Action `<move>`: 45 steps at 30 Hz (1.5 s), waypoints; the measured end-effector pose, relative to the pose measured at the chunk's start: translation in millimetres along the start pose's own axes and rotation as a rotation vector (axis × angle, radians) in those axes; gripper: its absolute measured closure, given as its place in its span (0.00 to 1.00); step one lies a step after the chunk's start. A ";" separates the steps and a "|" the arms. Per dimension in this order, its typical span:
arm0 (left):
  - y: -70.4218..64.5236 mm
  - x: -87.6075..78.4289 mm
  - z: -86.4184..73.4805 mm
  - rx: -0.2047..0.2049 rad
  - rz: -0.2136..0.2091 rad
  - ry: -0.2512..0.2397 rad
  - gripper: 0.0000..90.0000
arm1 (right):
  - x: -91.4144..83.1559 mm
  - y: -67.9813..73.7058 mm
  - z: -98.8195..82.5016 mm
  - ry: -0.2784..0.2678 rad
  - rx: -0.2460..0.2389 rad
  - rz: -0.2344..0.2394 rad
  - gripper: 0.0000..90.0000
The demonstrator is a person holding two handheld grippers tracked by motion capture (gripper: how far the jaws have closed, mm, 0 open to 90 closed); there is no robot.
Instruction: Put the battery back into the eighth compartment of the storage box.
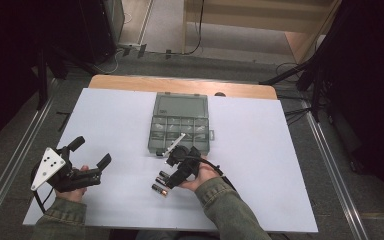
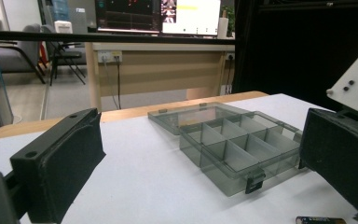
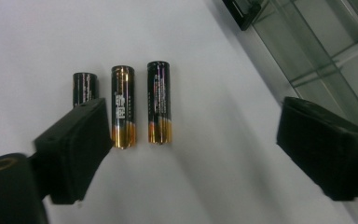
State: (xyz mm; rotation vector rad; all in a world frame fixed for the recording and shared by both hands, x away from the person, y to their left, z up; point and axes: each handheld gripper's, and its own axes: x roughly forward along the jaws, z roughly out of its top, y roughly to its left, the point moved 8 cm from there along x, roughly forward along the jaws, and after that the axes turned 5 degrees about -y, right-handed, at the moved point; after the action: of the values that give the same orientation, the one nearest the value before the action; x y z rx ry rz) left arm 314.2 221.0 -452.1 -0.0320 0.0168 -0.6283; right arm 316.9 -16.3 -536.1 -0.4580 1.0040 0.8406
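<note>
Hovering low over three black-and-gold cylindrical batteries point(image 3: 140, 105) lying side by side on the white surface point(image 1: 280, 165), the right tongs point(image 3: 193, 135) are spread wide with nothing gripped, probably lining up a pick for the open smoky-grey plastic compartment box point(image 1: 180, 125) just beyond. Left tongs point(image 2: 200, 163) sit released too, parked off to the left out of the way.

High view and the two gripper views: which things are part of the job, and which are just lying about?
Part of the job:
- three batteries lying side by side on the white table
- compartment box, lid open
- right tool, jaws open over the batteries

Lying about:
- left tool, open, holding nothing
- desk with monitors behind
- office chairs
</note>
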 end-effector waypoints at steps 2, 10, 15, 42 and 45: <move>-0.4 0.2 0.1 0.000 0.000 -0.002 0.00 | 2.1 1.5 3.3 0.029 0.000 0.003 0.21; 0.4 0.1 1.1 0.001 0.001 -0.006 0.00 | 10.3 5.3 8.0 0.108 -0.001 0.020 0.42; -0.3 0.6 1.1 0.005 -0.007 -0.003 0.00 | 10.6 8.8 12.8 0.116 -0.018 0.023 0.58; 1.9 -0.7 2.4 0.000 -0.004 -0.014 0.00 | 20.9 16.3 14.8 0.261 0.003 0.013 0.87; 1.5 -0.7 2.4 0.002 -0.007 -0.013 0.00 | 18.2 14.1 15.0 0.255 0.014 0.013 0.87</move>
State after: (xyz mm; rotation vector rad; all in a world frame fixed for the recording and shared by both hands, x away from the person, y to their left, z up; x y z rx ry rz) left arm 314.6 222.7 -449.8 -0.0336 0.0037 -0.6347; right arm 318.8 9.8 -544.3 -0.5567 1.2480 0.7991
